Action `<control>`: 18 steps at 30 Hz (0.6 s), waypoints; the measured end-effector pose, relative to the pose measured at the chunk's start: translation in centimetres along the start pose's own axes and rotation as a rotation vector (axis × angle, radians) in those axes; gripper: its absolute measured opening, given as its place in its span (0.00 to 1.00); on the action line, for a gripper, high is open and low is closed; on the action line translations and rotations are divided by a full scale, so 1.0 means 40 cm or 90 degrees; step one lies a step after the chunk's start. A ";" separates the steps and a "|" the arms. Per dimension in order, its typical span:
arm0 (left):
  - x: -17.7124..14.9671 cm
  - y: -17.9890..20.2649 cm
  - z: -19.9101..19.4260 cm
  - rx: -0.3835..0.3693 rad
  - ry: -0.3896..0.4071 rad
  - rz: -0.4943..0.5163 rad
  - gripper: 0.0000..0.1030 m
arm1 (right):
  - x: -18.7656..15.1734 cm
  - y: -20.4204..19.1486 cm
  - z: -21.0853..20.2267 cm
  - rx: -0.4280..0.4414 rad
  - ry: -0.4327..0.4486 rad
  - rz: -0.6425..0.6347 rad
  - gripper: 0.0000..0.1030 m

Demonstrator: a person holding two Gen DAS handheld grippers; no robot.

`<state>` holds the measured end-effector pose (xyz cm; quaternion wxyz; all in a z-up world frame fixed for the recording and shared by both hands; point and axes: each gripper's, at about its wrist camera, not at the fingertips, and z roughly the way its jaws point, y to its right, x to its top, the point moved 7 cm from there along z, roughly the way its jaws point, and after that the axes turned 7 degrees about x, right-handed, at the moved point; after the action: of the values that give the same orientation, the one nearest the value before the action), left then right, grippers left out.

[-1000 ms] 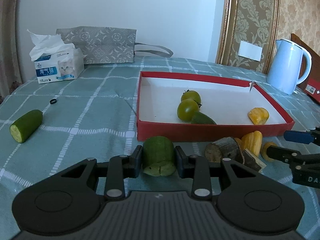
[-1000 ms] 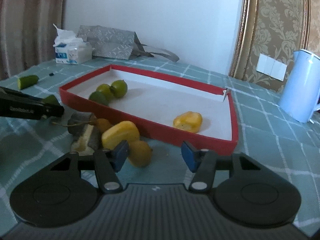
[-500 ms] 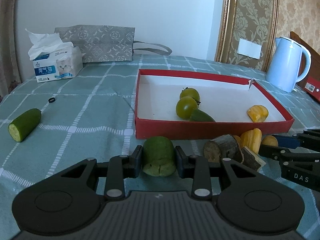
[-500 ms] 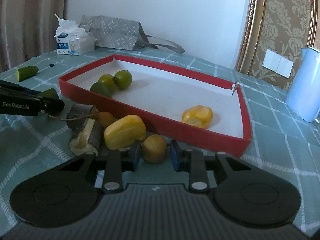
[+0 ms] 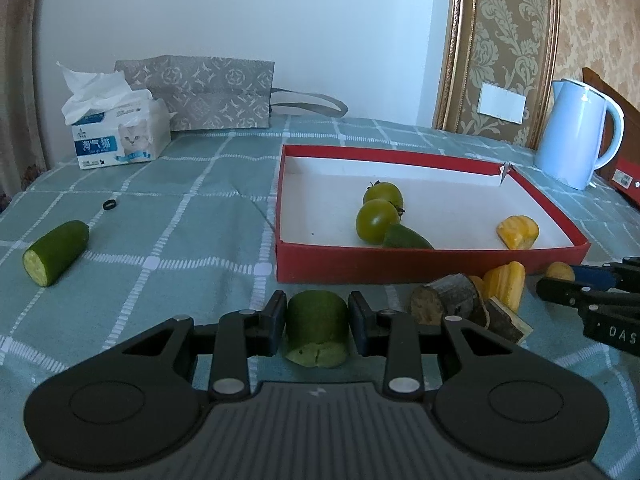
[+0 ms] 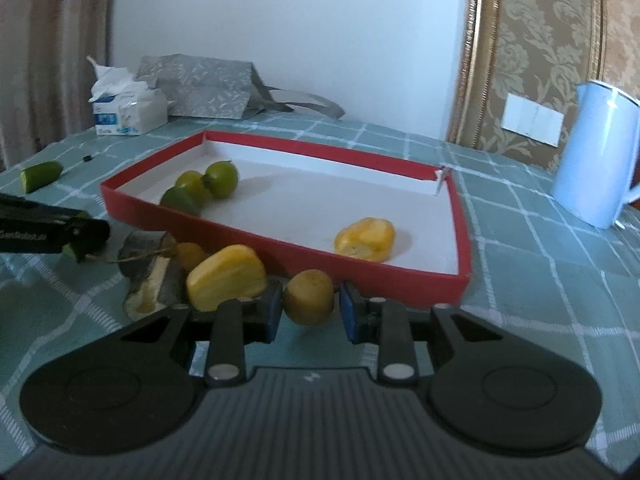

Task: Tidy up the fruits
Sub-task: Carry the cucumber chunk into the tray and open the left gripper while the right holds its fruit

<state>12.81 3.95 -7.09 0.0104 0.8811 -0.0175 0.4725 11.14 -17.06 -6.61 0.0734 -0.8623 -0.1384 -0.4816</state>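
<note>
On the table: a green checked tablecloth [image 5: 192,216] covers it, and a shallow red tray [image 5: 432,262] with a white floor lies on the cloth.
Tray contents: two green tomatoes [image 5: 378,222] touching each other near the left side, a green cucumber end [image 5: 406,238] leaning on the nearer tomato by the front wall, and a yellow ridged fruit piece [image 5: 518,232] at the front right.
Left gripper [image 5: 317,322]: pads pressed on both sides of a short green cucumber chunk [image 5: 316,320], cut face toward the camera, in front of the tray's front wall.
Right gripper [image 6: 308,312]: blue pads closed on a small round yellow-brown fruit [image 6: 308,296], just outside the tray's front wall.
Pile by the front wall: a second yellow ridged piece [image 6: 226,276], a brown bark-skinned chunk [image 6: 154,276] with a pale cut face, and another small round fruit [image 6: 190,254] half hidden behind them; the yellow piece sits just beside the right gripper's left finger.
Loose on the cloth: a longer cucumber piece [image 5: 56,252] far left, well apart from the tray, and a small black ring [image 5: 109,204] beyond it.
Behind: a tissue pack [image 5: 118,136], a grey patterned bag [image 5: 208,98] against the wall, and a pale blue kettle [image 5: 576,136] to the right of the tray.
</note>
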 end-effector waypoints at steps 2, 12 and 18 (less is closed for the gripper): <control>-0.001 0.003 -0.002 -0.002 0.002 0.007 0.32 | -0.002 0.009 0.002 -0.001 -0.005 0.011 0.28; -0.006 0.009 0.012 -0.008 -0.019 0.012 0.38 | 0.000 0.004 0.001 0.007 -0.002 0.011 0.28; -0.008 0.012 0.012 0.008 -0.013 0.024 0.31 | -0.001 0.000 -0.002 0.010 -0.002 0.009 0.28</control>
<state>13.03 3.45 -7.62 -0.0046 0.8854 -0.0311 0.4637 11.07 -17.07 -6.59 0.0835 -0.8634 -0.1363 -0.4786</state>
